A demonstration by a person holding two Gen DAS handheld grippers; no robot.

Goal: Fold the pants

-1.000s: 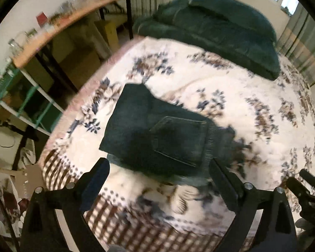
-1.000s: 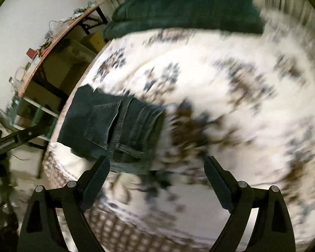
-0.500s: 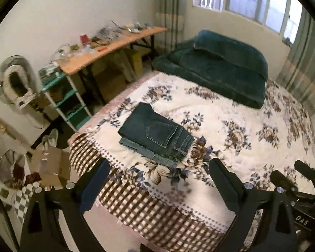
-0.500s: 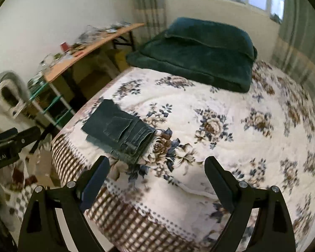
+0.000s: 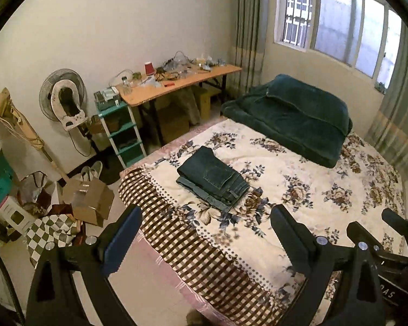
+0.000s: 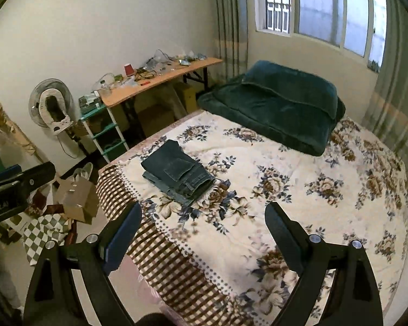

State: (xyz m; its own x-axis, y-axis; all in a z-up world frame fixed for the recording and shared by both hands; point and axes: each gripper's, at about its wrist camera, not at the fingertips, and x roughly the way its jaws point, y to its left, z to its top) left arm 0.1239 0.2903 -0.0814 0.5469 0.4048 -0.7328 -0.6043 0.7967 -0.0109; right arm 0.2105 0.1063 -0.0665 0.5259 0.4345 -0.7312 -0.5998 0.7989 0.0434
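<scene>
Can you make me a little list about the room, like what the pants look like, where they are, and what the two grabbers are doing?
pants: dark jeans, folded into a compact stack, back pocket on top
where: on the floral bedspread, near the bed's corner
left gripper: jaws open, empty, away from the jeans
right gripper: jaws open, empty, away from the jeans
also on bed: dark green blanket
beside bed: wooden table, teal shelf, fan

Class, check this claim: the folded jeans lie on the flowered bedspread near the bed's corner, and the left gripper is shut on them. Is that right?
Not quite. The left gripper is open and holds nothing, well back from the jeans, as the left wrist view shows. The jeans do lie folded on the flowered bedspread near the bed's corner.
</scene>
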